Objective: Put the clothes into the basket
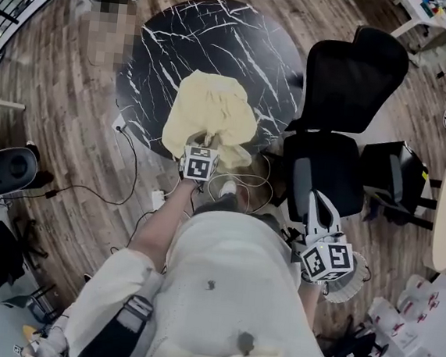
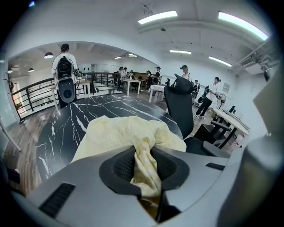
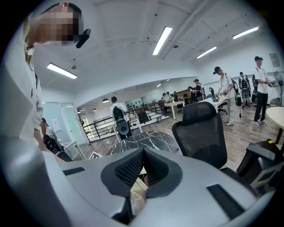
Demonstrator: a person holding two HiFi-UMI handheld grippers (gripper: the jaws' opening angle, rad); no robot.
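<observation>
The left tool point(image 2: 143, 168) was clamped on a bunched fold of the yellow cloth point(image 2: 128, 133), which was spread over the black marbled tabletop point(image 1: 220, 40), while the right tool point(image 3: 142, 170) was held closed and empty near a chair point(image 1: 350, 76).

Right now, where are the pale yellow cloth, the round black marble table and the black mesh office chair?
pale yellow cloth point(image 1: 214, 106), head view, bunched middle
round black marble table point(image 1: 189, 37), head view, bare top
black mesh office chair point(image 1: 354, 77), head view, backrest
</observation>
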